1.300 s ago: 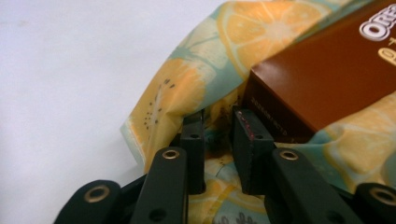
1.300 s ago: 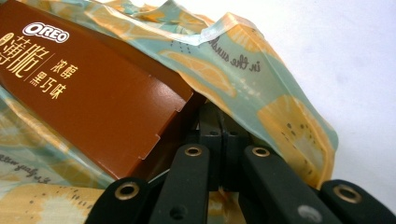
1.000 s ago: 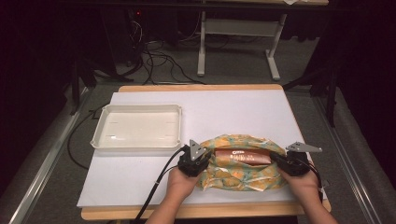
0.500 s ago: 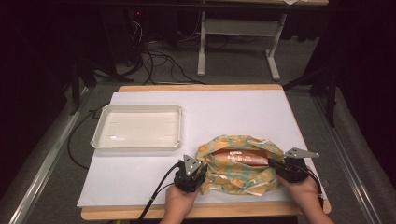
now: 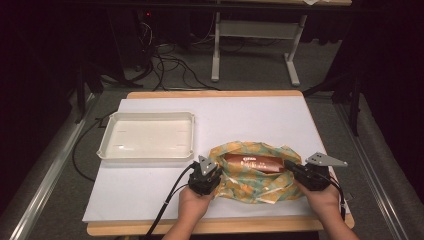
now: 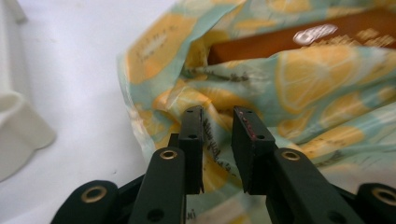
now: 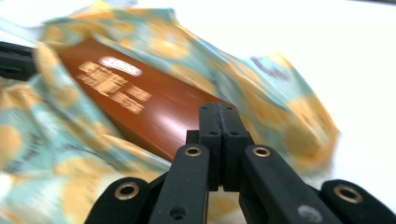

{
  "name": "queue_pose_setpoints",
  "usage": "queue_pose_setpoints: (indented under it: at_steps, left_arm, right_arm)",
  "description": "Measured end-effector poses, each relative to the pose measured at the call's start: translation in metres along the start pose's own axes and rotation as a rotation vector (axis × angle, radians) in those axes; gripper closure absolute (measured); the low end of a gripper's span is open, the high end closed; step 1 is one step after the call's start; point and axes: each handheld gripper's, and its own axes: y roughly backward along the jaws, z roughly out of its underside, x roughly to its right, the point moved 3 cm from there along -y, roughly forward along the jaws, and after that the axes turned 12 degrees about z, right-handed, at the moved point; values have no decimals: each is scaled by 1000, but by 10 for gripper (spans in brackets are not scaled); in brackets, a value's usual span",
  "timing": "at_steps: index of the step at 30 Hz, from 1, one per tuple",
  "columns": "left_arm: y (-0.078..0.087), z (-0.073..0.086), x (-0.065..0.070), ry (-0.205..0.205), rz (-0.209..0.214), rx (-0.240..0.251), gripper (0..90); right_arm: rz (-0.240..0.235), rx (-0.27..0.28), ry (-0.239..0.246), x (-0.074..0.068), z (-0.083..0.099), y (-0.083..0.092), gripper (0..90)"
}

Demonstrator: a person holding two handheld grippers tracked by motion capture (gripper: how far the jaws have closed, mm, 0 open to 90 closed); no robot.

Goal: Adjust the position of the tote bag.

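Both forearms come in from the near edge of the desk (image 5: pixel 260 115), hands low, each wrapped round a hand-held gripper pointed inward at the lemon-print cloth (image 5: pixel 250 182).

Left hand-held gripper (image 5: pixel 212 172): sits at the cloth's left edge, cable trailing back past the wrist. In the left gripper view its jaws stand a narrow gap apart and have just been closing; a fold of the cloth (image 6: pixel 289 79) lies between and just ahead of them, but I can't tell if the pads press it yet.

Right hand-held gripper (image 5: pixel 295 170): at the cloth's right edge, grey three-cornered plate on top. In the right gripper view (image 7: pixel 219 112) its jaws are fully together; whether a bit of cloth edge is pinched between them is not visible.

Brown box (image 5: pixel 254 162): lies flat on the cloth, between the two hand-held grippers, long axis running from one to the other. Its right end is just ahead of the right jaws (image 7: pixel 140 102); its left end sits beyond the left jaws, behind a raised fold (image 6: pixel 299 39).

White tray (image 5: pixel 107 145): well apart, beyond and left of the left hand-held gripper.

Count: two hand-held grippers, one cloth, one box, one tray.
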Motion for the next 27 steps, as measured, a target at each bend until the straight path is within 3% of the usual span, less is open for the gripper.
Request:
queue_pose_setpoints:
  at_steps: [4, 5, 8, 11, 14, 20, 23, 27]
  left_arm:
    - [11, -15, 9, -7, 10, 84, 750]
    - [11, -19, 12, -8, 23, 89, 747]
    - [3, -30, 19, -29, 46, 97, 708]
    - [-9, -35, 25, -19, 78, 82, 636]
    - [-14, -31, 24, -16, 70, 47, 576]
    - [-6, -14, 20, -21, 48, 12, 590]
    - [-4, -2, 18, -31, 39, -29, 599]
    - [-7, 8, 15, -28, 40, -56, 617]
  right_arm:
    - [-39, -11, 23, -9, 2, -6, 900]
    - [-44, -19, 37, -12, 4, -8, 900]
    - [-59, -18, 19, -13, 7, -6, 900]
    - [-81, -6, 13, -14, 11, -2, 900]
    - [-101, -3, 13, -15, 14, 2, 900]
    - [-153, -7, 17, -18, 20, 9, 900]
    - [-166, -16, 36, -22, 21, 8, 900]
    - [-165, -105, 100, -32, 32, -3, 900]
